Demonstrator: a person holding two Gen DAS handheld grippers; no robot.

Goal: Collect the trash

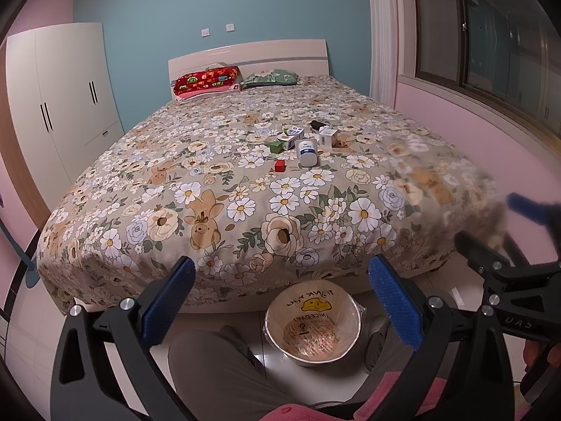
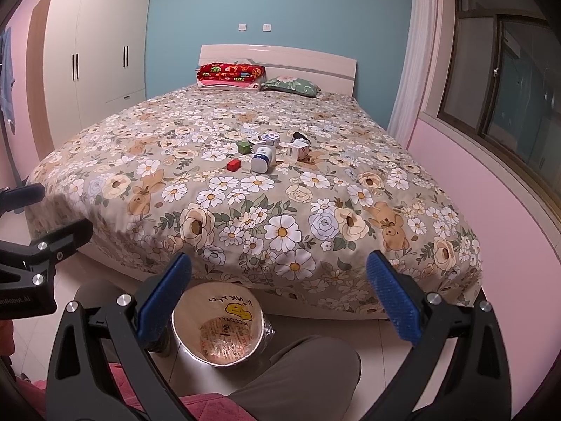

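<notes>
Both claws, left (image 1: pixel 282 301) and right (image 2: pixel 278 298), gape over the bin (image 2: pixel 217 329) at the bed's foot edge (image 2: pixel 245 273).

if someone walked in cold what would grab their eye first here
The big floral bedspread fills the middle of both views, with a small cluster of trash near its centre: a white jar on its side, a red block and a green block. On the floor at the bed's foot sits a bag-lined bin, between the open left gripper and open right gripper.
</notes>
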